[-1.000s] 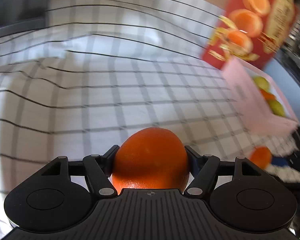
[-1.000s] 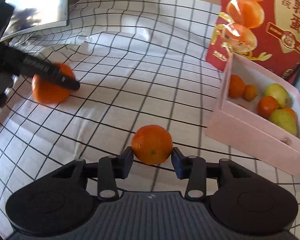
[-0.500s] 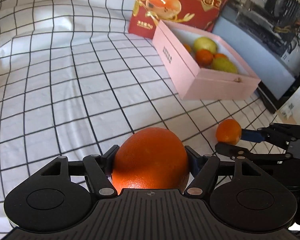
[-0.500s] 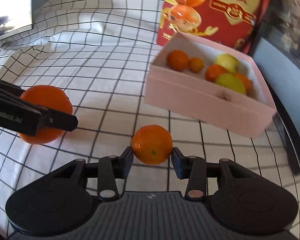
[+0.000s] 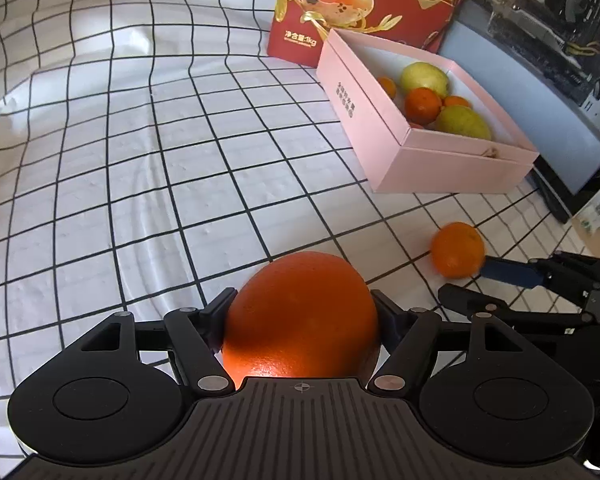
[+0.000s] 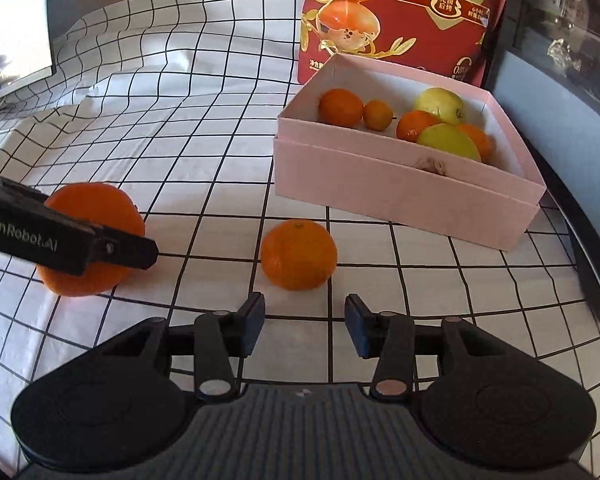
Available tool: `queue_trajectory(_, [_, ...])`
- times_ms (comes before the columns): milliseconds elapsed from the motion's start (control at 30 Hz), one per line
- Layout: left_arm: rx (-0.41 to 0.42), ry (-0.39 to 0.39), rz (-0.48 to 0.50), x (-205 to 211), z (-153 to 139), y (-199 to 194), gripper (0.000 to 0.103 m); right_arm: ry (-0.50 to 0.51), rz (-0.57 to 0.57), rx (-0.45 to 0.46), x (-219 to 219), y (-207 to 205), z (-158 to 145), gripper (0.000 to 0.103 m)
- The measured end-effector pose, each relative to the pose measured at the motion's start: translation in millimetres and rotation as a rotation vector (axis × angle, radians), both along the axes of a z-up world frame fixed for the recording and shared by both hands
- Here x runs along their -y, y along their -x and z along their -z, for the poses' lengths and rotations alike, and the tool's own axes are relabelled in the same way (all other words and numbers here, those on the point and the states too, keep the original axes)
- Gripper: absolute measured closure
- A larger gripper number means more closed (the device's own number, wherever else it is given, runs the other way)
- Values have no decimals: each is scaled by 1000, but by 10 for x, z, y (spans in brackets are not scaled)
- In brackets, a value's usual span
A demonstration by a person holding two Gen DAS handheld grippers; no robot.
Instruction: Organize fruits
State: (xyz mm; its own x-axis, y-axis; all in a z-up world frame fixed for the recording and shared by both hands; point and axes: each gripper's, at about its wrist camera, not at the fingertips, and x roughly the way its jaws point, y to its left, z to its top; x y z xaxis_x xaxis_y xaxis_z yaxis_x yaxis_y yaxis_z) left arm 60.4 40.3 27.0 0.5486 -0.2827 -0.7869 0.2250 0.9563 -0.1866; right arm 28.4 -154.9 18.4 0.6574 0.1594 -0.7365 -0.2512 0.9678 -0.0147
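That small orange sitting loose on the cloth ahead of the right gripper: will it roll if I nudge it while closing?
Likely yes. The small orange is round and rests free on the checked cloth, apart from the pink box, so a one-sided touch could roll it. The right gripper is open, and its skin looks firm, probably grippable.

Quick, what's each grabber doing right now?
Left gripper: closed on the big orange.
Right gripper: open, holding nothing; the small orange sits on the cloth just ahead of it.

Right wrist view: box (image 6: 400, 196) at centre right, holding fruit; bag (image 6: 400, 12) behind it; loose mandarin (image 6: 298, 254) before it, centre; tablecloth (image 6: 160, 128) beneath all.
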Motion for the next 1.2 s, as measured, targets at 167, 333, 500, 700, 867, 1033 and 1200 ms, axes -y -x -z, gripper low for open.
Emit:
queue_trajectory(167, [12,-78,9,110,9,15,27,-15,6,1,-9,-27,12,56])
queue_trajectory(333, [22,-129,22,163,13,30,26,-15,-5,6,-26,-22,2,70])
queue_trajectory(500, [39,-111,-10,141,15,56,27,-43,4,2,60,5,-19,80])
queue_trajectory(700, [58,-98,-22,120,14,111,28,-44,26,-4,157,42,-8,81])
queue_trajectory(867, [35,-77,8,120,0,229,28,-31,34,-1,196,81,-13,81])
queue_trajectory(1033, [33,-85,30,161,11,354,28,-60,30,-1,234,128,-84,50])
queue_trajectory(1200, [35,-82,26,152,12,382,28,-53,1,22,126,94,-91,39])
